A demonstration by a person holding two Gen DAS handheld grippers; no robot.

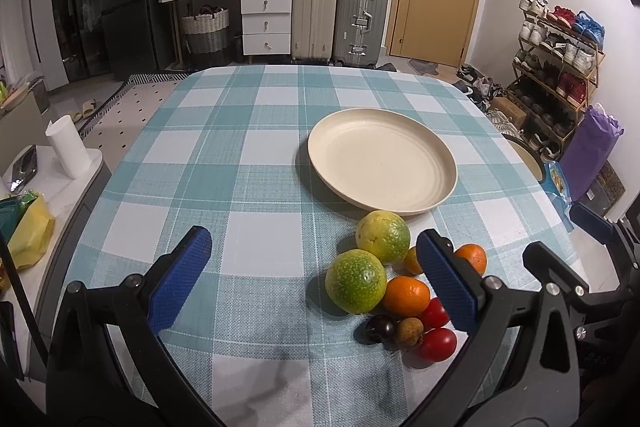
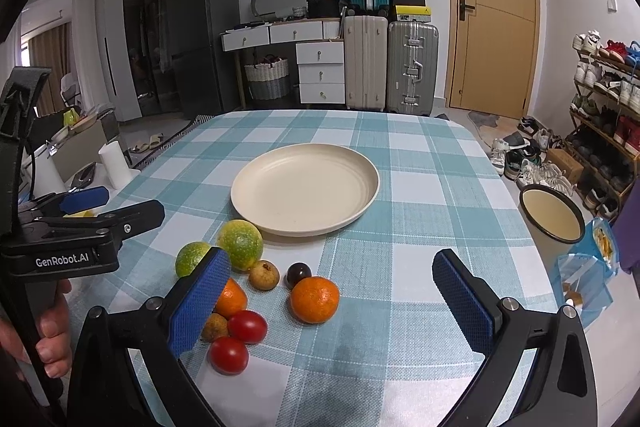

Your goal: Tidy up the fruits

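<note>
Blue ribbed pads are framing the bottom of both views, and both claws are spread wide with nothing between their fingers. The left gripper point(image 1: 320, 279) is hovering low over the checked tablecloth point(image 1: 240, 163), its right pad sitting in front of the fruit pile at lower right of the left wrist view. The right gripper point(image 2: 332, 299) is hanging just short of the same pile, which is sitting lower left of centre in its view.

Closest in are two red tomatoes point(image 2: 229, 355) and a brown longan point(image 2: 214, 327), then a loose orange point(image 2: 315, 299) standing apart from the rest, probably the easiest first pick since the open jaws are already bracketing it. A second orange point(image 2: 232, 301) is partly hiding behind the left pad. Beyond are a dark plum point(image 2: 298, 273), another longan point(image 2: 264, 275), and two green citrus fruits point(image 2: 240, 245) touching each other.

Further up, at centre frame, the cream plate point(image 2: 360, 203) is holding nothing at all, so sorting looks not yet begun. At right, off the table edge, a dark-rimmed bucket point(image 2: 576, 215) is also showing a bare inside.
</note>
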